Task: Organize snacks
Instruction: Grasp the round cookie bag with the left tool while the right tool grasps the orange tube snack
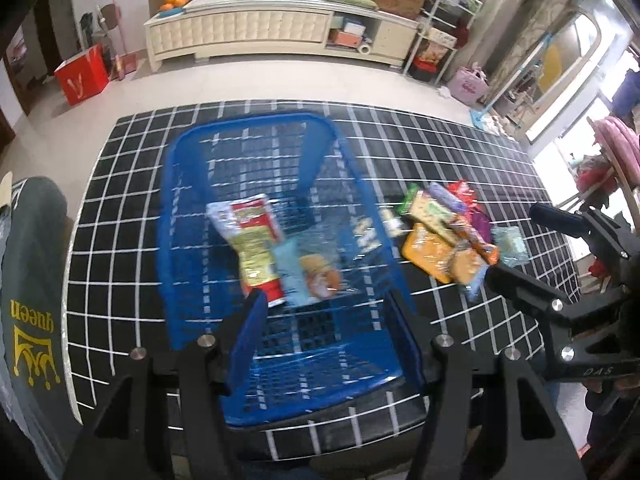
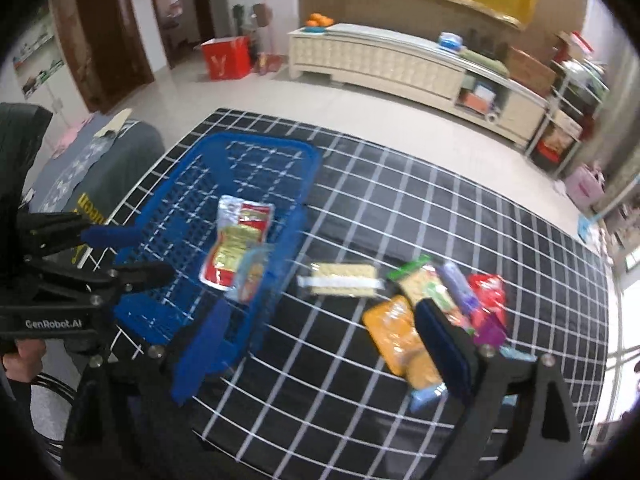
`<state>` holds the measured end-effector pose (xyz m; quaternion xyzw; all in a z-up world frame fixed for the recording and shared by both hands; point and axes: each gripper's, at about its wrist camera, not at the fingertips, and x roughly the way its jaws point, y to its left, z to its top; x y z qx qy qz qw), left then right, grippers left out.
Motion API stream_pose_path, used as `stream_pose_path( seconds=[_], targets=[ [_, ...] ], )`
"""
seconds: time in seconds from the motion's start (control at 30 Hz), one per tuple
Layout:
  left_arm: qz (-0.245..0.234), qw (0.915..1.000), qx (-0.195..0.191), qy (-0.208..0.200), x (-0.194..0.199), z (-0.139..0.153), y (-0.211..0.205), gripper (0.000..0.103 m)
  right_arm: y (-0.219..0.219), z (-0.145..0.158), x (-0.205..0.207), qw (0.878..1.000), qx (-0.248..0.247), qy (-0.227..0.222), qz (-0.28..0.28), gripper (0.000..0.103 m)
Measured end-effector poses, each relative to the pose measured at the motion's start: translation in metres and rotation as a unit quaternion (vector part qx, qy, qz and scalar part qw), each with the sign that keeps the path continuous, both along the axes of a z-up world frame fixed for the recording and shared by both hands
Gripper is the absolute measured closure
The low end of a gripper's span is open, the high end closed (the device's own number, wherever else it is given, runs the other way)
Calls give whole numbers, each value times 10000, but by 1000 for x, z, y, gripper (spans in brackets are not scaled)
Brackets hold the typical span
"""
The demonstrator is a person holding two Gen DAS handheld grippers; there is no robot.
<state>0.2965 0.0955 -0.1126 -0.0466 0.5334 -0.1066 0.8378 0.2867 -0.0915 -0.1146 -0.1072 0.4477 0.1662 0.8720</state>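
Presently, the basket (image 2: 224, 216) stands on the left part of the checked surface (image 2: 440, 216). It holds a red-and-yellow pouch (image 2: 236, 246) and a pale blue packet (image 2: 252, 276) overlapping the pouch's near end. Both lie with their long axes running near to far.

The left hand-held gripper (image 1: 332, 332) hovers over the near end of the basket, fingers spread wide, nothing between them. The two packed items lie just beyond its fingertips.

A cracker pack (image 2: 344, 285) lies alone on the surface just right of the basket wall, its long axis left to right. Further right sits the loose pile: an orange bag (image 2: 394, 330), a green-edged pack (image 2: 416, 280), a purple bar (image 2: 456, 280) and a red wrapper (image 2: 486, 290), touching or overlapping. A small pale packet (image 1: 510, 246) lies at the pile's right edge.

The right hand-held gripper (image 2: 324, 348) is released, empty, and held above the near side of the surface. The cracker pack lies ahead, roughly between its fingers; the orange bag lies just inside its right finger (image 2: 444, 352).

Judgement: two items packed, most remaining. The right hand-held gripper is nearer the loose snacks. The cracker pack's long axis lies across the line of approach, so the fingers would have to turn before closing across its short width. Both views are blurred; labels unreadable.
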Motion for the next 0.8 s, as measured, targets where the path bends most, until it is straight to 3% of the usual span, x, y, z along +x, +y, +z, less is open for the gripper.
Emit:
stream_pose_path(
  seconds=[0.43,0.8],
  targets=[
    [-516,9986,-78,5,2,15,-100,45,-97,13,-15,9956,-3,-41,-934,7],
    [-875,9955,108,352,16,-33,-185,45,-174,-17,-11,9907,-150,102,-1351,7]
  ],
)
